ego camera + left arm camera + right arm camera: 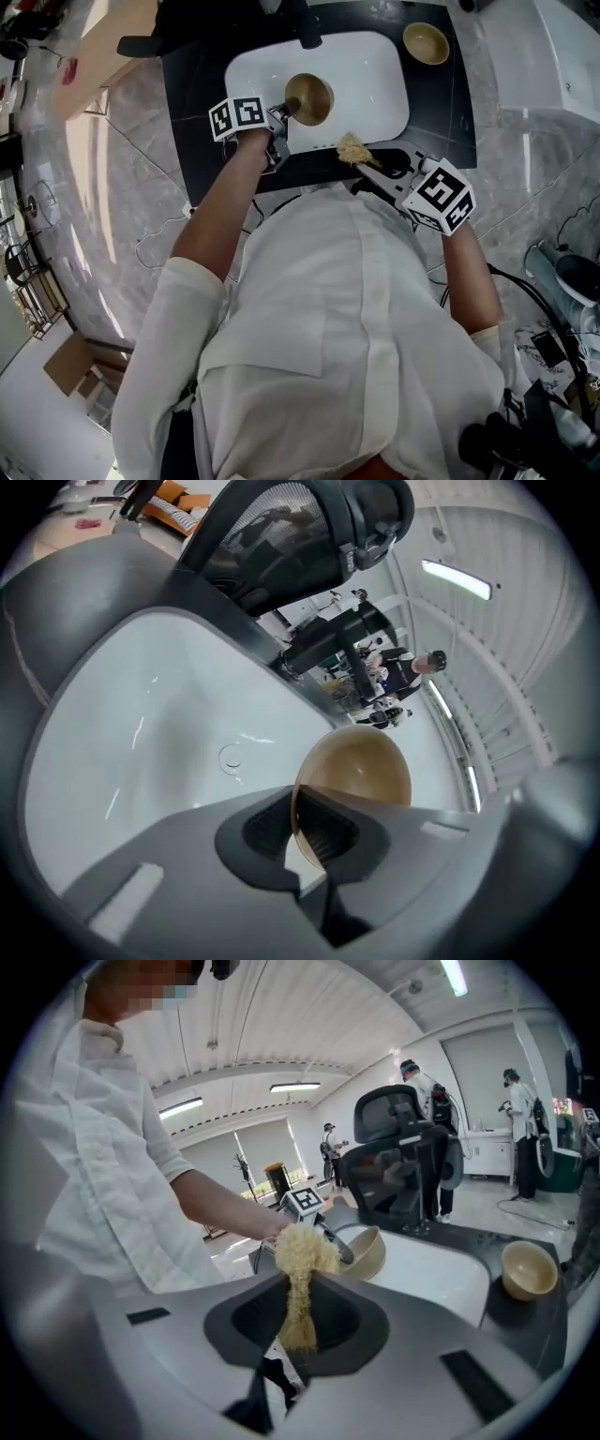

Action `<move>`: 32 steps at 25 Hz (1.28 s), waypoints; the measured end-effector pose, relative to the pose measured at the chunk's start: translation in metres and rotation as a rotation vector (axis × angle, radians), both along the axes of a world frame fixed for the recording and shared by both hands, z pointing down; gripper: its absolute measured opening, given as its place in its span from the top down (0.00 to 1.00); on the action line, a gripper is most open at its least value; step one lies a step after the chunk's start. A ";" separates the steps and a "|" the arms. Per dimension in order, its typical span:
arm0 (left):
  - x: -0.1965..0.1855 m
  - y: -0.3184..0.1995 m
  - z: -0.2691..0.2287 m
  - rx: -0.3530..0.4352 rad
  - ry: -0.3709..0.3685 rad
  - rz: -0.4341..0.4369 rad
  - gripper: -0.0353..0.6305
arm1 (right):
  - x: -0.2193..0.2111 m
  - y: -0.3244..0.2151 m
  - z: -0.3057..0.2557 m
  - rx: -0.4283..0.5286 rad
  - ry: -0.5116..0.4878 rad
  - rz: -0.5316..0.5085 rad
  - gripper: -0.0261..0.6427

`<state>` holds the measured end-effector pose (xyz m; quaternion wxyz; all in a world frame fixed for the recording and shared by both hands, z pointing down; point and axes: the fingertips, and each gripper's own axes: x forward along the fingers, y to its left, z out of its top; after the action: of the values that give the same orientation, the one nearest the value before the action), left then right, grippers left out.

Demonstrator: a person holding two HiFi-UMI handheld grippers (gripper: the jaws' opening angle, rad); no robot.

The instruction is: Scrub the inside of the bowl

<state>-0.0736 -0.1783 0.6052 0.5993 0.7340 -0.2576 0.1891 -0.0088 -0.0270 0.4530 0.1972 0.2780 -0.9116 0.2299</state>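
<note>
Above centre in the head view, over the sink (375,66), the bowl (310,98) is tilted, its rim clamped by the left gripper (287,111). Lower right, apart from it, the right gripper (367,163) pinches a scrubber (352,148). Another bowl (426,42) sits upper right.

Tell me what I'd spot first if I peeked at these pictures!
A brown bowl, pinched at its rim by the left gripper, hangs over the white sink. The right gripper clamps a yellow scrubber near the sink's front edge. A second bowl sits on the dark counter.
</note>
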 end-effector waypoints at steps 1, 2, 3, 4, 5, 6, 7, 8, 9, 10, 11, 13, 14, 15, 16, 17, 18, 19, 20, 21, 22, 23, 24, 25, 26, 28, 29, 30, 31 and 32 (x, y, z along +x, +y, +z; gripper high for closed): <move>0.004 -0.002 0.009 -0.004 -0.033 -0.009 0.93 | 0.008 -0.002 0.000 -0.001 -0.001 0.012 0.89; 0.008 -0.005 0.018 -0.005 -0.068 -0.015 0.93 | 0.017 -0.004 0.000 -0.003 -0.003 0.021 0.89; 0.012 -0.008 0.027 -0.010 -0.101 -0.025 0.93 | 0.025 -0.006 0.001 -0.008 -0.005 0.028 0.89; 0.016 -0.012 0.035 -0.020 -0.127 -0.043 0.93 | 0.034 -0.007 0.002 -0.015 -0.004 0.034 0.89; 0.019 -0.016 0.043 -0.032 -0.145 -0.069 0.93 | 0.042 -0.008 0.004 -0.024 -0.002 0.039 0.89; 0.023 -0.021 0.051 -0.043 -0.160 -0.096 0.93 | 0.051 -0.008 0.006 -0.034 0.000 0.043 0.89; 0.026 -0.025 0.059 -0.049 -0.175 -0.117 0.93 | 0.060 -0.008 0.008 -0.044 0.001 0.044 0.89; 0.030 -0.028 0.067 -0.048 -0.195 -0.127 0.93 | 0.069 -0.009 0.011 -0.055 0.003 0.046 0.89; 0.034 -0.031 0.075 -0.045 -0.221 -0.126 0.93 | 0.077 -0.009 0.015 -0.065 0.004 0.047 0.89; 0.037 -0.034 0.083 -0.041 -0.250 -0.121 0.93 | 0.085 -0.008 0.018 -0.075 0.005 0.048 0.89; 0.039 -0.036 0.091 -0.040 -0.278 -0.118 0.93 | 0.091 -0.007 0.022 -0.087 0.004 0.049 0.89; 0.041 -0.040 0.106 -0.044 -0.323 -0.127 0.93 | 0.101 -0.003 0.029 -0.109 0.002 0.050 0.89; 0.041 -0.042 0.113 -0.046 -0.347 -0.135 0.93 | 0.105 -0.001 0.031 -0.118 0.003 0.047 0.89; 0.040 -0.044 0.120 -0.052 -0.372 -0.143 0.93 | 0.109 0.001 0.033 -0.126 0.004 0.044 0.89; 0.039 -0.046 0.126 -0.061 -0.391 -0.150 0.93 | 0.114 0.001 0.034 -0.134 0.005 0.041 0.89; 0.040 -0.049 0.131 -0.071 -0.403 -0.155 0.93 | 0.119 0.001 0.036 -0.142 0.005 0.039 0.89; 0.041 -0.051 0.135 -0.081 -0.408 -0.159 0.93 | 0.123 0.001 0.037 -0.149 0.006 0.037 0.89; 0.043 -0.054 0.138 -0.086 -0.410 -0.163 0.93 | 0.127 0.000 0.039 -0.157 0.006 0.034 0.89; 0.045 -0.058 0.140 -0.088 -0.413 -0.167 0.93 | 0.130 0.000 0.040 -0.164 0.007 0.031 0.89; 0.047 -0.060 0.142 -0.089 -0.418 -0.170 0.93 | 0.133 0.000 0.042 -0.172 0.009 0.027 0.89; 0.049 -0.061 0.144 -0.093 -0.425 -0.171 0.93 | 0.135 0.001 0.044 -0.179 0.010 0.023 0.89; 0.051 -0.060 0.147 -0.100 -0.433 -0.173 0.93 | 0.137 0.002 0.046 -0.187 0.010 0.019 0.89; 0.052 -0.058 0.150 -0.107 -0.442 -0.177 0.93 | 0.139 0.003 0.047 -0.192 0.008 0.014 0.89; 0.052 -0.058 0.153 -0.113 -0.451 -0.182 0.93 | 0.140 0.002 0.048 -0.195 0.006 0.009 0.89; 0.052 -0.058 0.156 -0.115 -0.461 -0.187 0.93 | 0.141 0.002 0.048 -0.197 0.002 0.003 0.89; 0.051 -0.059 0.161 -0.105 -0.478 -0.192 0.93 | 0.141 0.000 0.049 -0.198 -0.002 -0.008 0.89; 0.051 -0.059 0.162 -0.098 -0.479 -0.193 0.93 | 0.141 0.000 0.050 -0.198 -0.002 -0.015 0.89; 0.051 -0.060 0.162 -0.091 -0.475 -0.191 0.93 | 0.142 0.000 0.052 -0.198 0.000 -0.020 0.89; 0.053 -0.061 0.161 -0.083 -0.467 -0.185 0.93 | 0.142 -0.001 0.053 -0.199 0.001 -0.025 0.89; 0.054 -0.062 0.159 -0.072 -0.460 -0.178 0.92 | 0.142 -0.002 0.054 -0.199 0.001 -0.030 0.89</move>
<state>-0.0194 -0.2407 0.7644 0.5650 0.6243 -0.4440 0.3065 0.1327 -0.0287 0.5066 0.2279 0.2435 -0.8882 0.3160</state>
